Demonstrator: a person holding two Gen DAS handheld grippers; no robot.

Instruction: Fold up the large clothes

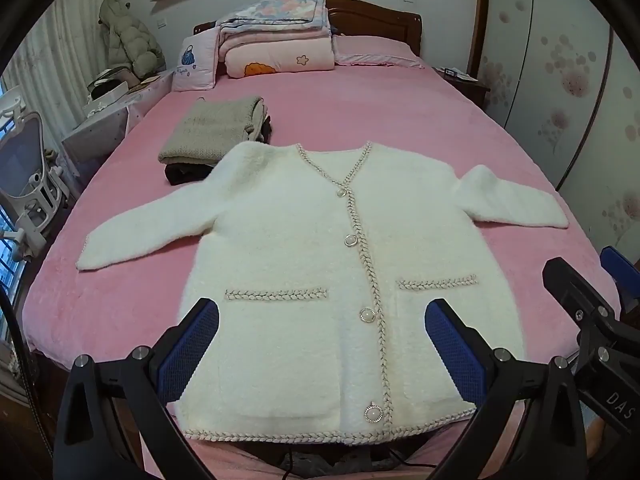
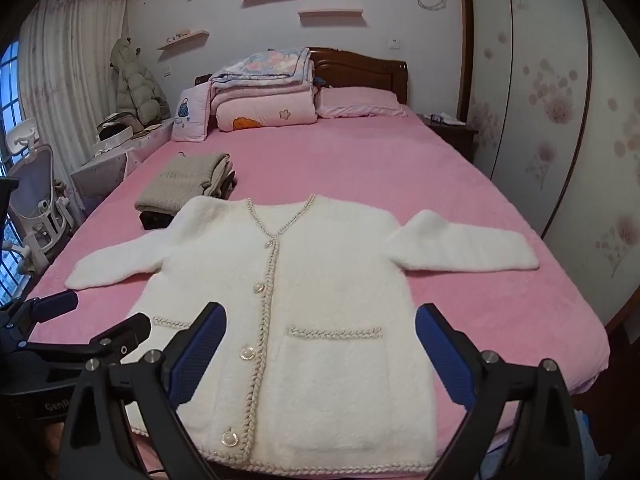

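Flat: white cardigan (image 1: 304,248) buttoned, collar toward headboard (image 1: 376,20), sleeves spread sideways.

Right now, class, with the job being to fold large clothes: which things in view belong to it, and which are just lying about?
Belongs to the job:
white cardigan, spread flat, buttoned
left gripper, open
right gripper, open
pink bed

Just lying about:
folded clothes pile
stacked quilts
pillow
office chair
hanging puffer coat

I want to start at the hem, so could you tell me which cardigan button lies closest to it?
The lowest of the four buttons, just above the braided hem on the white cardigan; the others sit higher.
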